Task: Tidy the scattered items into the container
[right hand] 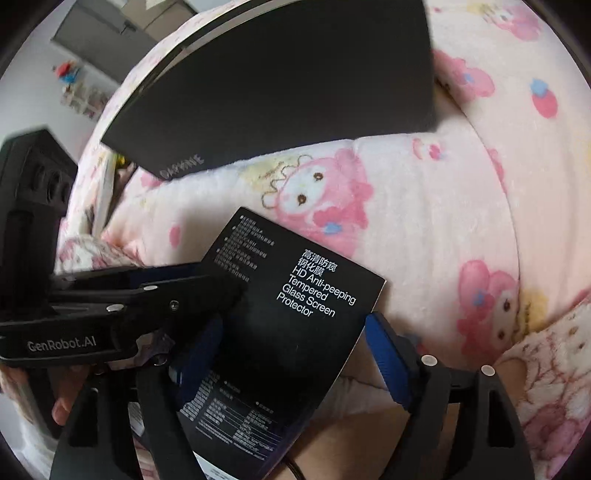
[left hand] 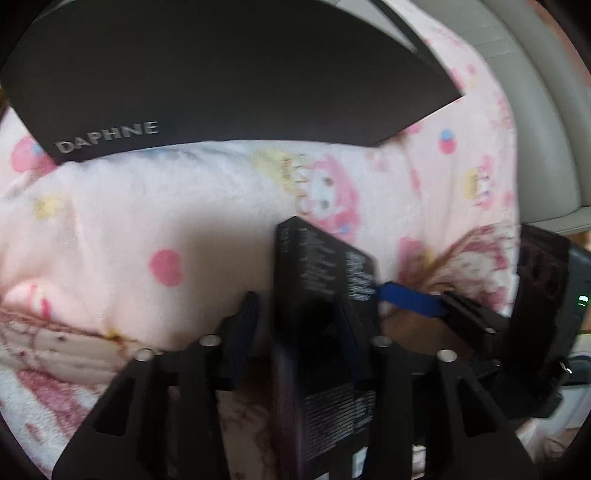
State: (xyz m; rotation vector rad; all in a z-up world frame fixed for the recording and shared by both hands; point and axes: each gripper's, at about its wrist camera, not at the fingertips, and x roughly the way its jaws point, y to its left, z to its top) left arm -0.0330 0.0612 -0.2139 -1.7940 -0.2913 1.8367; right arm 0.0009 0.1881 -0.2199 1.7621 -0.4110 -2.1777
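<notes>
A flat black screen-protector box [right hand: 295,314] with white print is held edge-on between my left gripper's [left hand: 299,306] blue pads; it also shows in the left wrist view [left hand: 325,295]. In the right wrist view the left gripper [right hand: 221,284] grips the box's left edge. My right gripper [right hand: 291,332] is open, its fingers either side of the box, not pressing it. The right gripper's blue fingertip [left hand: 410,299] shows beside the box in the left view. The black DAPHNE container [left hand: 229,74] lies ahead on the blanket, also in the right view [right hand: 288,81].
A pink cartoon-print fleece blanket [left hand: 166,206] covers the surface under everything. A grey padded edge [left hand: 535,110] runs at the right. A wall and a grey cabinet [right hand: 96,33] show at the far left of the right view.
</notes>
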